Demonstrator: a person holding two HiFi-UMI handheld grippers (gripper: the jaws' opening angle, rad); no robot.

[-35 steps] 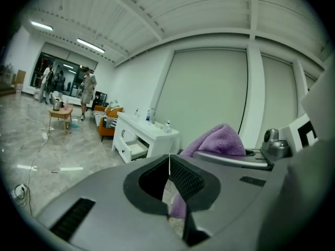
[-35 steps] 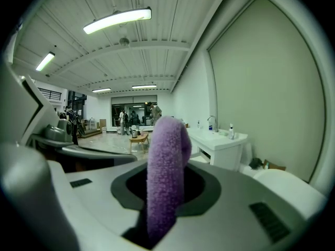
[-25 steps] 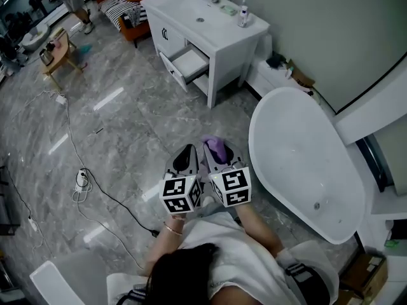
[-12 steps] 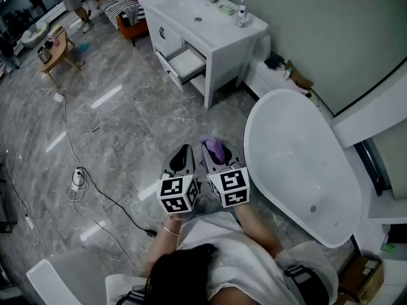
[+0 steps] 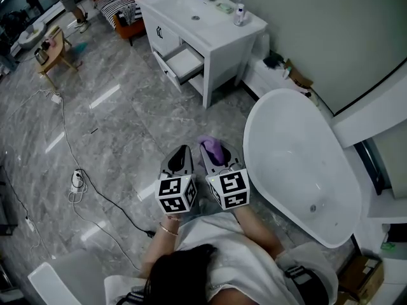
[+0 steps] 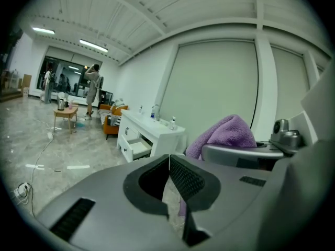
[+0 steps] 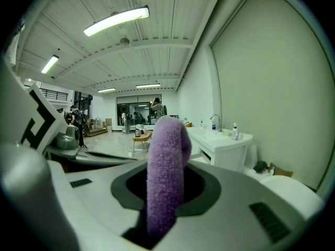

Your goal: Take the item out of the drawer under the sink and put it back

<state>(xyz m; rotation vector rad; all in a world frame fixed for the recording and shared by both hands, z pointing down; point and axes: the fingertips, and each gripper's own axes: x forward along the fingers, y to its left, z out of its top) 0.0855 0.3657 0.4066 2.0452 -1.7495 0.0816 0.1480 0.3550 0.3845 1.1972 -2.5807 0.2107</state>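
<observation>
Head view: my right gripper (image 5: pixel 216 155) clamps the purple towel (image 5: pixel 213 145) upright; the open drawer (image 5: pixel 185 61) lies well ahead, leftward; my left gripper (image 5: pixel 184 152) is closed, empty.

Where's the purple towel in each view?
Head view: purple towel at centre, in the right gripper's tip.
Left gripper view: towel right of centre, above that gripper's body.
Right gripper view: towel dead centre, clamped between the jaws.
Shared landmark: white sink cabinet.
</observation>
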